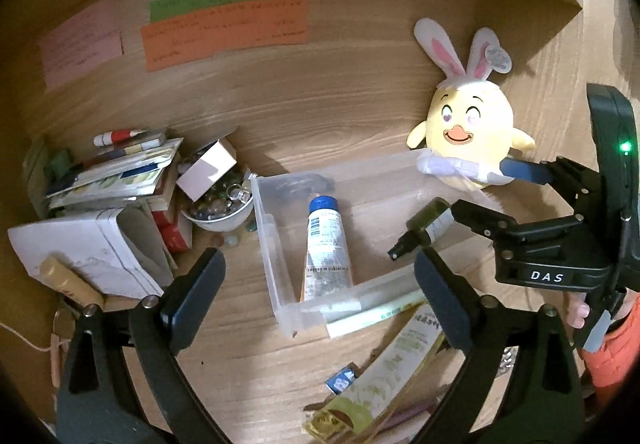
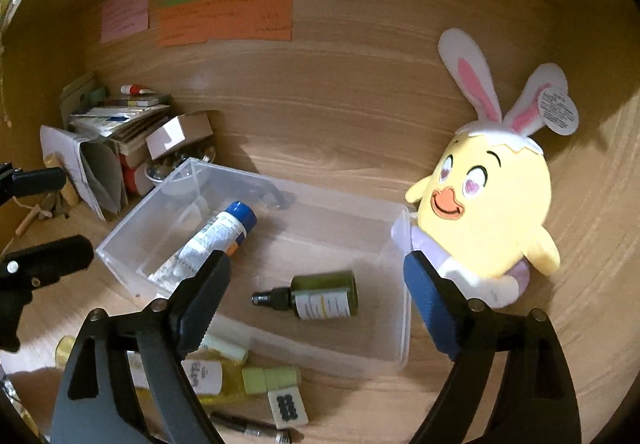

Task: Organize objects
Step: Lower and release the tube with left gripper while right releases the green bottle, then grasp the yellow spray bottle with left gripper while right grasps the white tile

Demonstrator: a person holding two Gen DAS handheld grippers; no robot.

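Observation:
A clear plastic bin sits on the wooden desk. Inside it lie a white tube with a blue cap and a dark green spray bottle. My left gripper hovers open above the bin's left half, over the tube, with nothing between its fingers. My right gripper is open above the spray bottle and touches nothing. A yellow chick plush with bunny ears leans on the back wall by the bin's right end.
Books and papers, a small box and a bowl of trinkets crowd the left. In front of the bin lie a green carton, a yellow bottle, a mahjong tile and a pen. Coloured notes hang on the wall.

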